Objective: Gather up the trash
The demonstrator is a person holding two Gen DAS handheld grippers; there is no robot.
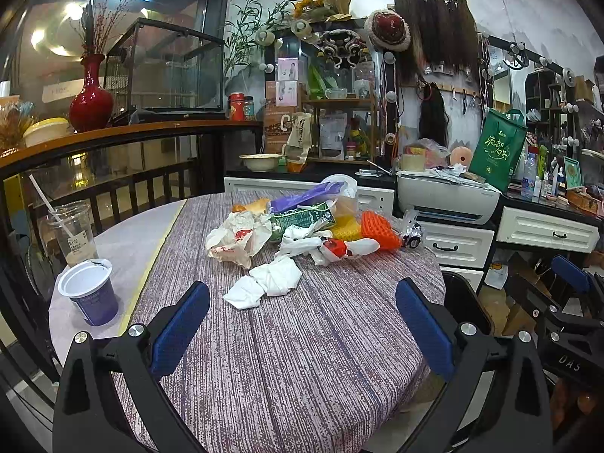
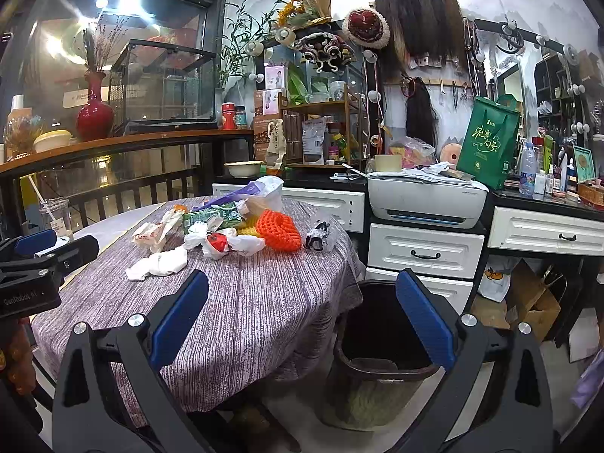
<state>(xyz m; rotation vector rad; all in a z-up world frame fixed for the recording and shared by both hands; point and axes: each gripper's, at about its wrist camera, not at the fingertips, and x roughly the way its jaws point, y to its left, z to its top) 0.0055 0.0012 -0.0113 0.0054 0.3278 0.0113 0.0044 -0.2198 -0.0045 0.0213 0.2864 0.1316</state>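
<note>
The clear plastic cup (image 1: 71, 232) with a straw at the table's left edge carries a white sticker reading "E192"; the smaller print under it is too fine to read. The black body of the right gripper (image 1: 573, 283), seen at the right edge of the left wrist view, shows the letters "DAS". In the right wrist view, the left gripper (image 2: 37, 249) bears "GenRobot.AI" on its black body. The green tote bag (image 1: 500, 149) on the far counter has large gold Chinese calligraphy, which cannot be made out with certainty. Print on the green carton (image 1: 302, 221) in the trash pile is illegible.

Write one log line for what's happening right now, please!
left gripper: open, empty | right gripper: open, empty | trash pile: on table, untouched | bin: beside table
</note>
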